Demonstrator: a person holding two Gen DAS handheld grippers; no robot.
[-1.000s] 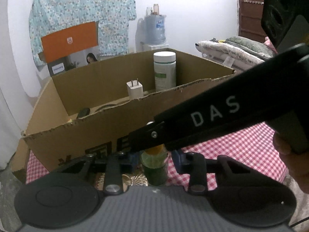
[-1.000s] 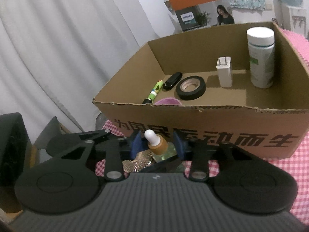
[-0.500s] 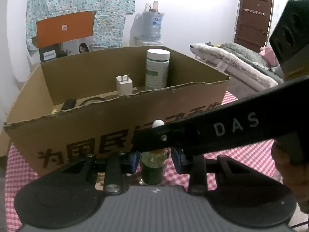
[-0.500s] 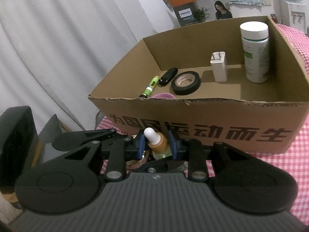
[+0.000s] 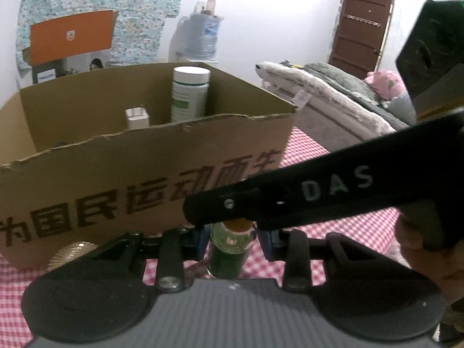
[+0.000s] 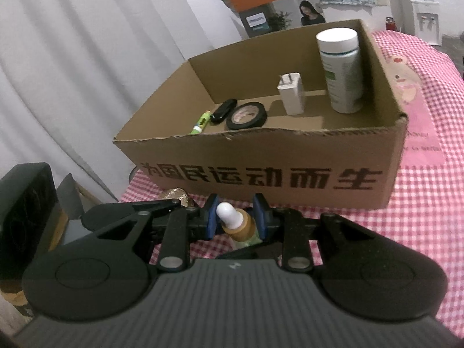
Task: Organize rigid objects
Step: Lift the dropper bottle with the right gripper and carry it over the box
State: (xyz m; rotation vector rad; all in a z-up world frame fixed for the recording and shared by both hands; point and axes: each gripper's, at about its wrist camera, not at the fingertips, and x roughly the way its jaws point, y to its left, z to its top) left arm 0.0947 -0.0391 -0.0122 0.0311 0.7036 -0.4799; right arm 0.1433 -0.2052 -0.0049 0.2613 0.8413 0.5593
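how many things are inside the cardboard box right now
5 visible in the cardboard box: white-capped bottle far right, white charger beside it, black tape roll, small black object, green marker at left. The front wall may hide more.

Black tool [image 6: 235, 217] with blue pads [image 6: 210, 217], silver screws

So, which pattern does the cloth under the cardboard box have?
A pink-and-white check; the cloth under the brown cardboard box shows best in the right wrist view.

The front wall of the cardboard box [image 6: 261, 156] stands in the way; free floor lies behind it, between tape roll [image 6: 246, 115] and white bottle [image 6: 342, 72].
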